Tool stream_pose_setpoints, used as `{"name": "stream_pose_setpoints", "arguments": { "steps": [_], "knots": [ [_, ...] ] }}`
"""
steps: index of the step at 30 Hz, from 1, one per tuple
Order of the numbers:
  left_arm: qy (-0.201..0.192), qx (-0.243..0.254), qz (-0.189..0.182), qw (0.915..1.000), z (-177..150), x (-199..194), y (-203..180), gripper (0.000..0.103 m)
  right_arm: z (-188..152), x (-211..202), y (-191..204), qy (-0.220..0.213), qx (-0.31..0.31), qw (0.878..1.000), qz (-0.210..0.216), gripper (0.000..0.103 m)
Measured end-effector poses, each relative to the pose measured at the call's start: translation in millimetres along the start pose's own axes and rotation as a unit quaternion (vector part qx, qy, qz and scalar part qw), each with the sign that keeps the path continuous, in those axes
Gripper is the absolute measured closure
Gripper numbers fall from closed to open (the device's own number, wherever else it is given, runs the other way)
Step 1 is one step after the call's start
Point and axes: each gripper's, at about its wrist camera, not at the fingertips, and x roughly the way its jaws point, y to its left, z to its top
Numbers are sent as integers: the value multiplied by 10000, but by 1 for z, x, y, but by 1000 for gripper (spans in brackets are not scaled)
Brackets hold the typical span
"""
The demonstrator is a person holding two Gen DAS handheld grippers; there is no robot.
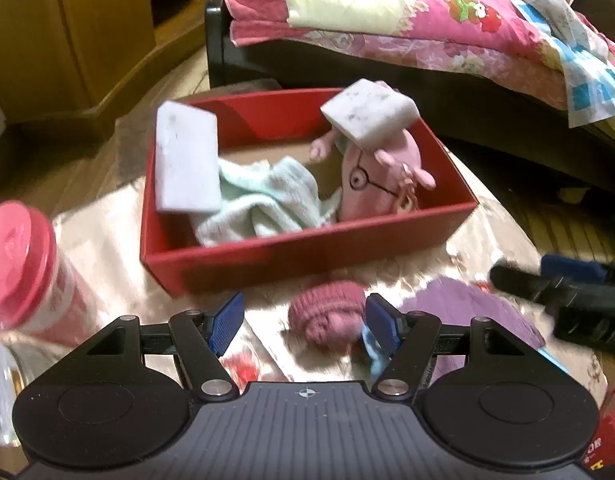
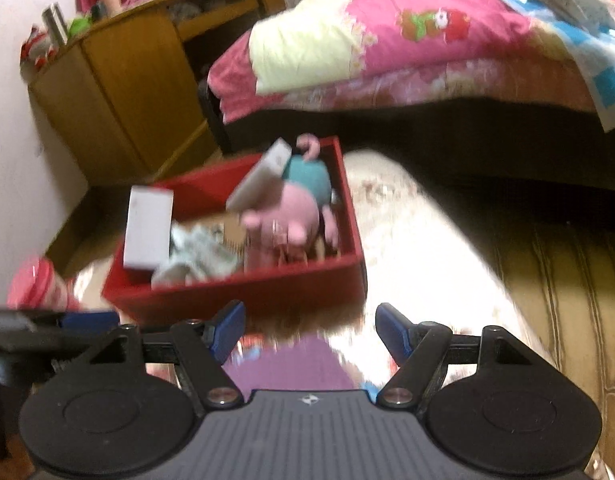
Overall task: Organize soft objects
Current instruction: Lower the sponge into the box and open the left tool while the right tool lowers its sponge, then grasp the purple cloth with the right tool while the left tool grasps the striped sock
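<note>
Left gripper (image 1: 303, 322): jaws apart, empty, blue ribbed pads, over a knitted pink hat (image 1: 327, 314).
Right gripper (image 2: 309, 330): jaws apart, empty, above a flat purple cloth (image 2: 283, 364).
Red box (image 1: 307, 250): rigid, rectangular, just beyond the hat.
In box: two white foam blocks (image 1: 186, 162), one crumpled pale towel (image 1: 263, 200), one pink plush pig (image 1: 381, 180).

Hardly anything here can be read. At the lower right edge of my left wrist view, a red package (image 1: 605, 446) carries a few yellow and white letters, something like "OR" above an "H", cut off by the frame. Nothing in my right wrist view is legible.
</note>
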Motion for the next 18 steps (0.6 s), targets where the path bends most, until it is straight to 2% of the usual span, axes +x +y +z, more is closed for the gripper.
{"name": "stream_pose_setpoints", "arguments": {
  "steps": [6, 9, 10, 11, 15, 16, 18],
  "knots": [
    [48, -67, -132, 9999, -16, -11, 3, 36, -24, 30, 12, 858, -767, 9930, -259, 56],
    [70, -10, -134, 9999, -18, -12, 3, 36, -31, 39, 15, 1002, -989, 9897, -262, 57],
    [73, -11, -139, 9999, -18, -12, 3, 36, -32, 40, 16, 1004, -1042, 9890, -290, 64],
    [77, -20, -148, 9999, -18, -12, 4, 36, -32, 40, 17, 1041, -1087, 9883, -239, 78],
    [100, -42, -239, 9997, -18, -13, 5, 33, -30, 36, 14, 1097, -980, 9891, 22, 94],
    [109, -10, -262, 9996, -19, -14, 4, 33, -29, 34, 12, 1074, -868, 9903, 129, 100],
    [138, 35, -271, 9995, -21, -13, 3, 32, -23, 26, 3, 1018, -502, 9924, 485, 103]
  ]
}}
